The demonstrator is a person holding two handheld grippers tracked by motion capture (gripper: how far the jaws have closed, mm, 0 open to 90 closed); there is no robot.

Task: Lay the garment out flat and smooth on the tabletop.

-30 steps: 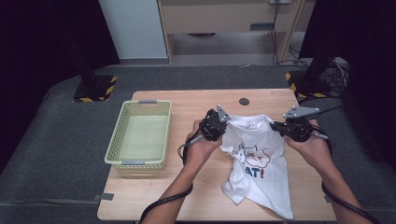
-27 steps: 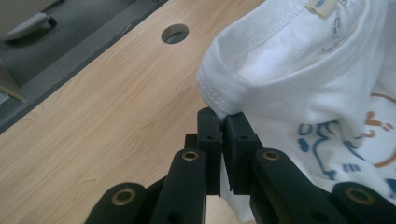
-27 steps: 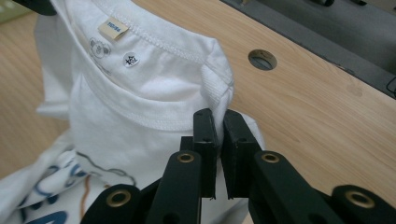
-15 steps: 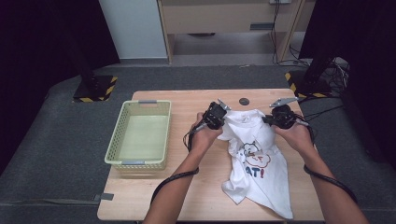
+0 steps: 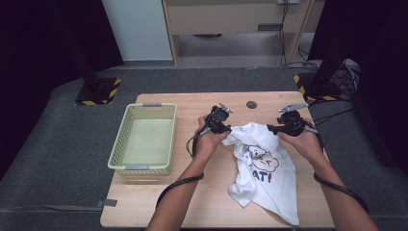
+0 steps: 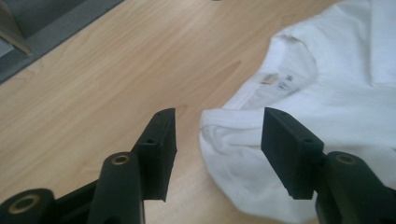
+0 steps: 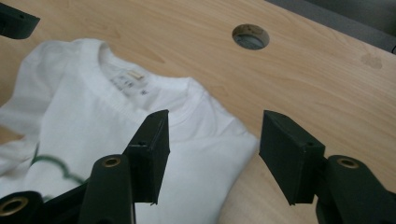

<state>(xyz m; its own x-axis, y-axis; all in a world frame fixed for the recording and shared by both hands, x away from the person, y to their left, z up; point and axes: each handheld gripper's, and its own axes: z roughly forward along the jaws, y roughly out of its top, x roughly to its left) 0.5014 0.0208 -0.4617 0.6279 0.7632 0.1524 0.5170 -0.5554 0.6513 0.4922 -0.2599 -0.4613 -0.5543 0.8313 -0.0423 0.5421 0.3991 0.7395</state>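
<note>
A white t-shirt (image 5: 260, 163) with a cartoon print lies crumpled on the wooden table (image 5: 192, 103), collar end toward the far side. My left gripper (image 5: 230, 128) is at the shirt's left shoulder and my right gripper (image 5: 270, 129) at its right shoulder. Both have just been opening their jaws. In the left gripper view, the left gripper (image 6: 217, 116) stands open over the shirt (image 6: 327, 84), whose folded edge lies between the pads, apart from them. In the right gripper view, the right gripper (image 7: 212, 116) is open astride the shirt (image 7: 84, 107) near the collar label.
An empty pale green basket (image 5: 120, 139) stands on the table's left part. A round hole (image 5: 251, 104) (image 7: 251, 36) sits in the tabletop beyond the shirt. The shirt's hem hangs near the front right edge. Dark floor surrounds the table.
Both grippers sank toward the table with the shirt's shoulders, the right one shifting left. Their jaws went from shut on the fabric to open, and the shirt's top now rests on the table.
</note>
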